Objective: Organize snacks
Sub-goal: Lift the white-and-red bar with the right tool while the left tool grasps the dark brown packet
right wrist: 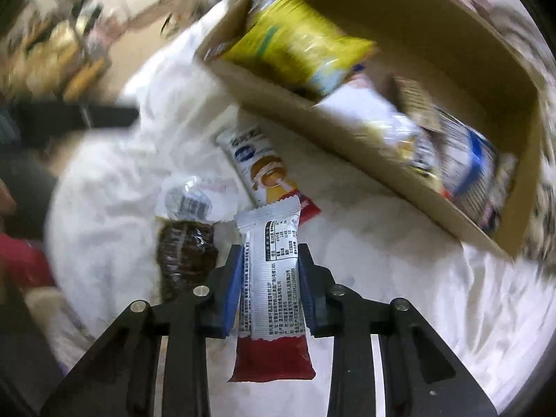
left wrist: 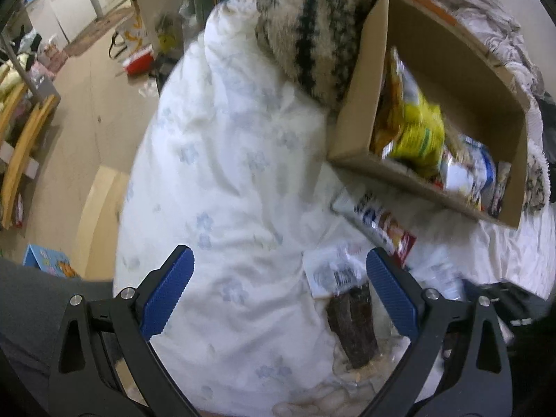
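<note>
My right gripper (right wrist: 269, 278) squeezes a white snack bar (right wrist: 272, 278). My left gripper (left wrist: 278, 292) is wide open, empty. The box (right wrist: 399, 27) holds some snacks; two packs still lie on the bed (right wrist: 399, 295).

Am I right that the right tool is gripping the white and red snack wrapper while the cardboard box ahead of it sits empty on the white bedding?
Not quite: the cardboard box is not empty; the right wrist view shows a yellow bag and other packets inside. The right tool does grip the white and red snack wrapper, above the white bedding.
</note>
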The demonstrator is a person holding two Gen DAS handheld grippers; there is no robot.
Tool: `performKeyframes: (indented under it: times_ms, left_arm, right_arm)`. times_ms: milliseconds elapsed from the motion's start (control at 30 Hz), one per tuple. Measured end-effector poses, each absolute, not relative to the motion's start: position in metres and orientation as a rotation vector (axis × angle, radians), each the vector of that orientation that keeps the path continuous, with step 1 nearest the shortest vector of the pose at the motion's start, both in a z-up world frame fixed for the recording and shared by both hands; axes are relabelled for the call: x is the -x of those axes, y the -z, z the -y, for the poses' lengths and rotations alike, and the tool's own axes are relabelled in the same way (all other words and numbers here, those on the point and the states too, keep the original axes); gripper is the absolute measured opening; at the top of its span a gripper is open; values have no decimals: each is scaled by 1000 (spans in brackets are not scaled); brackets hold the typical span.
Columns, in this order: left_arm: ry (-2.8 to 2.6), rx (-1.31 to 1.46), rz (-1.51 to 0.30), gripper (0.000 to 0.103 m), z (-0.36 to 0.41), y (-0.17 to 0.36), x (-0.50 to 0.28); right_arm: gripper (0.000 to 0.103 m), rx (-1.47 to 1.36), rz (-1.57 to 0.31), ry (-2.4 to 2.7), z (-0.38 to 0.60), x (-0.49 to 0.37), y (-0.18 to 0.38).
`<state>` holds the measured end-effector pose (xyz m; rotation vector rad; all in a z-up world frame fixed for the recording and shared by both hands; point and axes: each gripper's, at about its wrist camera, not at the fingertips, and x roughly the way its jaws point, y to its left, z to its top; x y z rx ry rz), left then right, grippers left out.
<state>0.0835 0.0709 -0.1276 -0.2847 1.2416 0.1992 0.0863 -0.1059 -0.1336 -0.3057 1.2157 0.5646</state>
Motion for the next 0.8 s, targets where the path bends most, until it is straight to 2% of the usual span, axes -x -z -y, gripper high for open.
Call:
performKeyframes:
  times_ms: [200, 367, 733, 767, 800]
  left_arm:
    - [-157, 333, -1401, 98, -34, 167, -68]
    - [-167, 301, -1456, 98, -5, 189, -69]
    - [-290, 185, -1453, 98, 30, 211, -77]
    - [-283, 183, -1450, 95, 32, 210, -76]
    - [-261, 177, -1448, 88, 33, 209, -74]
  right_arm:
    - [31, -125, -1163, -469, 179, -88, 75]
    - [31, -250, -1094, -405, 217, -78, 52]
    - [32, -334, -1068, -271, 231, -88, 76]
    - [32, -336, -1067, -269, 231, -87, 79]
    - [32, -337, -1067, -268, 231, -89, 80]
